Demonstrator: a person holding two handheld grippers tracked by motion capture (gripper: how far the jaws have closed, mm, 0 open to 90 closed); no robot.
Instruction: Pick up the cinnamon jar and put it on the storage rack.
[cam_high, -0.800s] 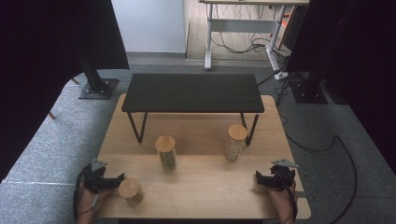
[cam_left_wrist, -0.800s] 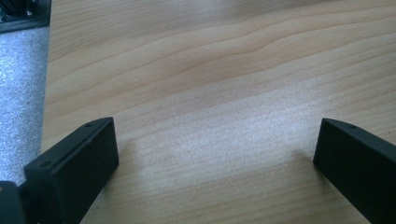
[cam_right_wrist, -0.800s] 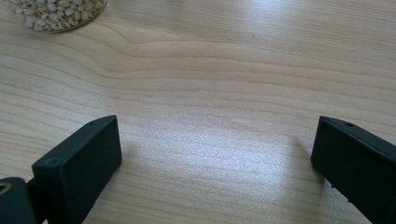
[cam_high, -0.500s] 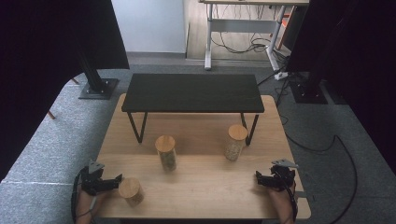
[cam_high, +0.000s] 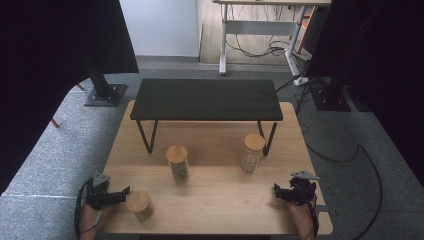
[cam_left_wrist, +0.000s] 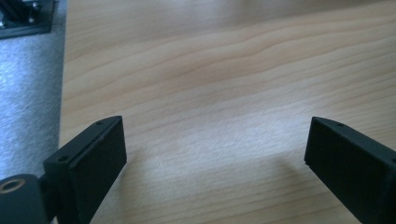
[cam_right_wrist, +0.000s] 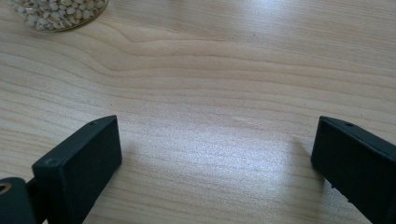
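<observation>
Three glass jars with wooden lids stand on the wooden table (cam_high: 215, 210). One jar (cam_high: 178, 163) is at the middle, a second jar (cam_high: 252, 151) is to its right by a leg of the black shelf, and a third jar (cam_high: 140, 205) is near the front left. My left gripper (cam_high: 121, 193) lies just left of the third jar, apart from it. Its jaws stand open over bare wood (cam_left_wrist: 215, 158). My right gripper (cam_high: 276, 191) rests at the front right, open (cam_right_wrist: 217, 154), with nothing between its jaws. The base of a jar of pale beans (cam_right_wrist: 58, 13) shows ahead of it.
A low black shelf (cam_high: 207, 99) on thin legs spans the back of the table. Grey carpet (cam_high: 50, 165) surrounds the table, with stand bases and cables behind. The table's left edge (cam_left_wrist: 63, 93) runs close to my left gripper.
</observation>
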